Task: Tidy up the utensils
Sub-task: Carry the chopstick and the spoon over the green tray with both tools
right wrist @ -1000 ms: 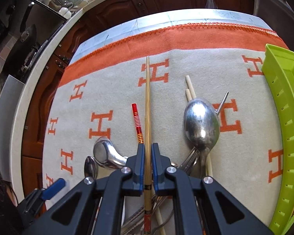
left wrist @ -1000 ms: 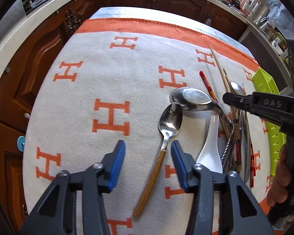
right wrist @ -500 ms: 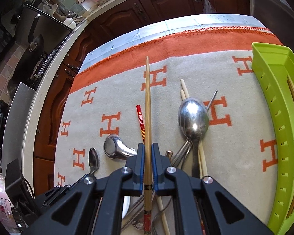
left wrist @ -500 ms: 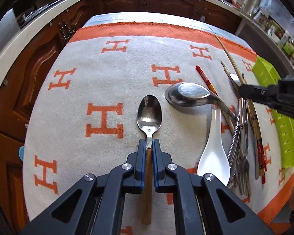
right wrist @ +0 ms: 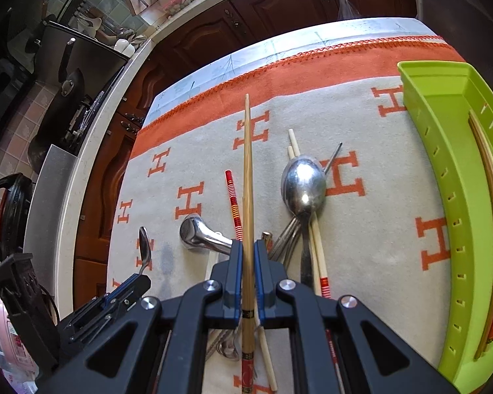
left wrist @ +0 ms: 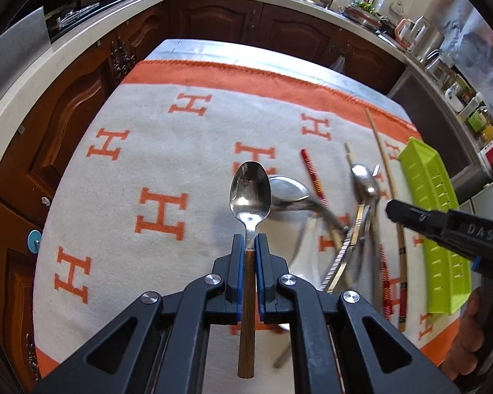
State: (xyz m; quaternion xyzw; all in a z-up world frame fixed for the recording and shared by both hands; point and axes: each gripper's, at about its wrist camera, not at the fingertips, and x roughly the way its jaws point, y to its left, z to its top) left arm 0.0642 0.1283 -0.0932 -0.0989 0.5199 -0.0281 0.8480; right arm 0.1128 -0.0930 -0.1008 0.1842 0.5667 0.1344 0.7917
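My left gripper (left wrist: 249, 239) is shut on a wooden-handled metal spoon (left wrist: 250, 192), held above the H-patterned cloth with its bowl pointing away. My right gripper (right wrist: 248, 248) is shut on a long bamboo chopstick (right wrist: 247, 164) that sticks out far ahead of the pads. In the right wrist view the left gripper (right wrist: 138, 282) and its spoon (right wrist: 144, 248) show at the lower left. A pile of utensils lies on the cloth: a large metal spoon (right wrist: 303, 185), a steel ladle (right wrist: 197, 231), a red striped chopstick (right wrist: 233, 205) and pale chopsticks (right wrist: 314, 229). A green tray (right wrist: 443, 170) at the right holds chopsticks.
The orange-bordered cloth (left wrist: 148, 151) covers a table; its left half is bare. Dark wood cabinets (left wrist: 75, 108) and a pale counter ring the table. A hand (left wrist: 466, 341) grips the right tool at the lower right. Pots and a kettle (right wrist: 6, 213) stand at the left.
My left gripper closed on the wooden-handled spoon and lifted it off the cloth. My right gripper rose and shifted with the bamboo chopstick still in it.
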